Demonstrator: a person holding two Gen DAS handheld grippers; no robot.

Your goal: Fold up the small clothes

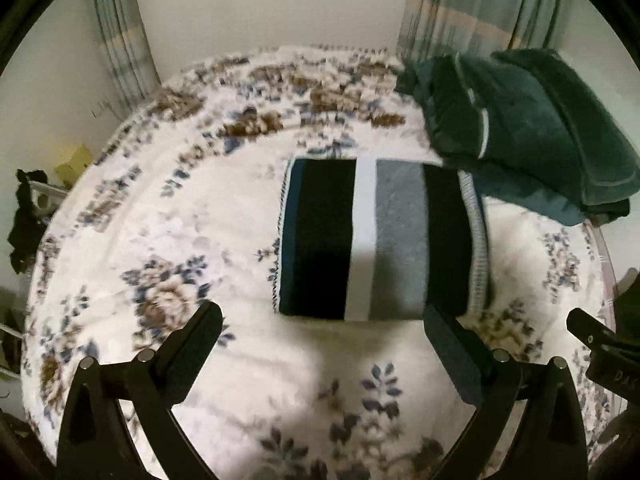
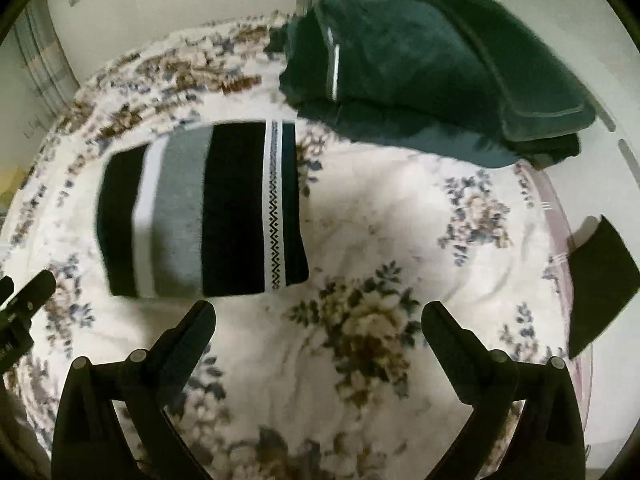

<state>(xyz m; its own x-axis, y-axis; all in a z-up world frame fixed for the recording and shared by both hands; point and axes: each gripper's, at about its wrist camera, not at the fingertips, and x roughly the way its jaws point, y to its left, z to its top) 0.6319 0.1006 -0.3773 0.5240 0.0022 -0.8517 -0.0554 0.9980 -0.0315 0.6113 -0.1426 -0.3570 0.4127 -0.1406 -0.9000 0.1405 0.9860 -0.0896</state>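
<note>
Striped knit — black, white and grey bands — lay folded into a neat rectangle on the floral blanket, flat and free of both tools. My left gripper hung above the near edge of it with its jaws spread as wide as they go and nothing between them. My right gripper was just as wide and just as empty, over bare blanket to the right of the fold. At the far right sat a dark green pile of folded fabric, its near edge close by the striped piece. I judged this fold finished and let go — the step in hand was the release. Next I would need either to lift the folded rectangle onto that pile or to fetch a fresh garment; a dark cloth lay at the right edge.
</note>
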